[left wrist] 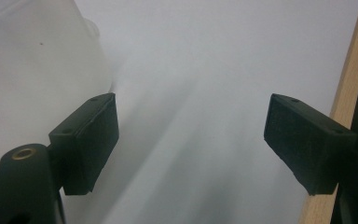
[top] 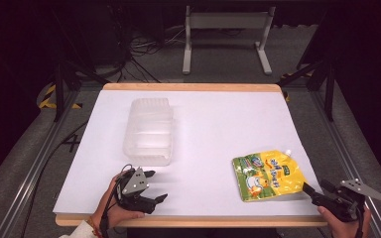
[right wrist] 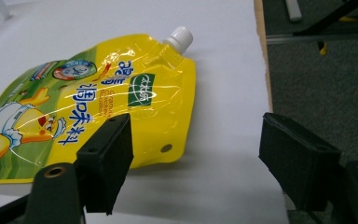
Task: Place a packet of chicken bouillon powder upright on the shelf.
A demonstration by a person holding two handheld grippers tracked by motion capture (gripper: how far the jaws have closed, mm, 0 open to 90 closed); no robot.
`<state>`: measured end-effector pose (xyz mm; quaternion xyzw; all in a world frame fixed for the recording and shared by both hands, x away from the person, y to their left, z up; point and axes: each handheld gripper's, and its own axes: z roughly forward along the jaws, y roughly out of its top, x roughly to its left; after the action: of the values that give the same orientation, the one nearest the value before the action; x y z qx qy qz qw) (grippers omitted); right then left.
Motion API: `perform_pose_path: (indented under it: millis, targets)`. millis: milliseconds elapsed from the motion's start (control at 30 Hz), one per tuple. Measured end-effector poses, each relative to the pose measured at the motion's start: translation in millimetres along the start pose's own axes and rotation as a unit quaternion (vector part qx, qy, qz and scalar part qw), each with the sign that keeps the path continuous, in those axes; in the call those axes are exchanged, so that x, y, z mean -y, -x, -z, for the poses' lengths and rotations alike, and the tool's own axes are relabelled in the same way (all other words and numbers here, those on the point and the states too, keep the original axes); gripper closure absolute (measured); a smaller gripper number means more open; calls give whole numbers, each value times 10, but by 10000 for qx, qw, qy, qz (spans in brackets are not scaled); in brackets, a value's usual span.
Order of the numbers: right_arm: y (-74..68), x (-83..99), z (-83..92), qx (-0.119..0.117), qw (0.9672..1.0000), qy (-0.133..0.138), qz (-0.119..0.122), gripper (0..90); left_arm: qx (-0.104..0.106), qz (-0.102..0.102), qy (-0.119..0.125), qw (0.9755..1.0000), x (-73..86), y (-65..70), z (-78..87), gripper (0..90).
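On the white table [top: 203, 124], a glossy yellow pouch [top: 268, 175] is lying flat beside a ribbed clear tub [top: 149, 131]; both the left gripper [top: 154, 186] and the right gripper [top: 311, 191] are gaping empty.

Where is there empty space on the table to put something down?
The widest bare patch runs between the clear plastic container and the yellow spouted pouch, up to the far wooden edge. It is tighter near the left gripper and the right gripper.

White table [top: 203, 124], clear container [top: 149, 130], yellow pouch [top: 268, 174]
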<state>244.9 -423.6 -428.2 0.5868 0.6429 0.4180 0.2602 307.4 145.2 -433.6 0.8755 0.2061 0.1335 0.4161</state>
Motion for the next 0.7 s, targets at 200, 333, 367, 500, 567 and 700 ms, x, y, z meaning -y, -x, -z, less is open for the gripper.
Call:
perform_pose_path:
  millis: [200, 333, 367, 500, 567, 700]
  targets:
    - [-73, 29, 54, -166, 9994, 32, 317, 262, 133, -62, -60, 9999, -7, 34, -48, 172]
    - [-110, 38, 57, -284, 9987, 16, 421, 260, 175, -120, -113, 9997, -10, 34, -74, 168]
    - [-116, 45, 52, -299, 9986, -12, 435, 260, 217, -96, -110, 9997, -12, 33, -80, 168]
    - [-120, 61, 12, -490, 9980, -124, 373, 259, 178, -111, -117, 9997, -19, 31, -124, 168]
    - [-103, 69, -16, -723, 9970, -140, 240, 257, 207, -80, -139, 9997, -22, 36, -141, 168]
    - [-79, 84, -61, -902, 9956, -222, 82, 257, 199, -155, -179, 9995, -32, 66, -154, 168]
